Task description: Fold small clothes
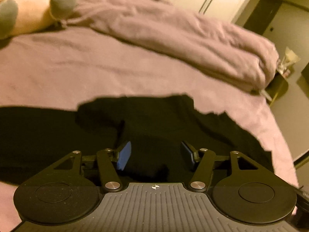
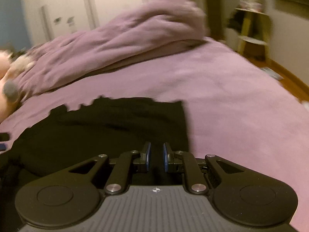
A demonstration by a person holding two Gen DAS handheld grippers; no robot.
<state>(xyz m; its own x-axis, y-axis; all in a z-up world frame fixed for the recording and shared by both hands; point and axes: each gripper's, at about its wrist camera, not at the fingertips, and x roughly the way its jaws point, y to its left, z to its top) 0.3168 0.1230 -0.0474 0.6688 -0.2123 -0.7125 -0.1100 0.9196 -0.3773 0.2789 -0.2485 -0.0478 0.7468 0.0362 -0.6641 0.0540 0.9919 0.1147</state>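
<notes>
Black, crumpled cotton garment (image 1: 154, 123) lies at six o'clock on our mauve bedsheet (image 1: 77, 67). Left gripper (image 1: 155, 155) gapes wide, empty; right gripper (image 2: 156, 157) narrowly parted, apparently empty. We judge grasping edges comes next.

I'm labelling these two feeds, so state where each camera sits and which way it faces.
Left wrist: on the left hand-held gripper, facing forward over the black garment on the purple bed; its fingers stand wide apart.
Right wrist: on the right hand-held gripper, facing across the garment's right edge toward a yellow shelf; narrow gap.
Shared: garment, bed, rumpled duvet, plush toy.
</notes>
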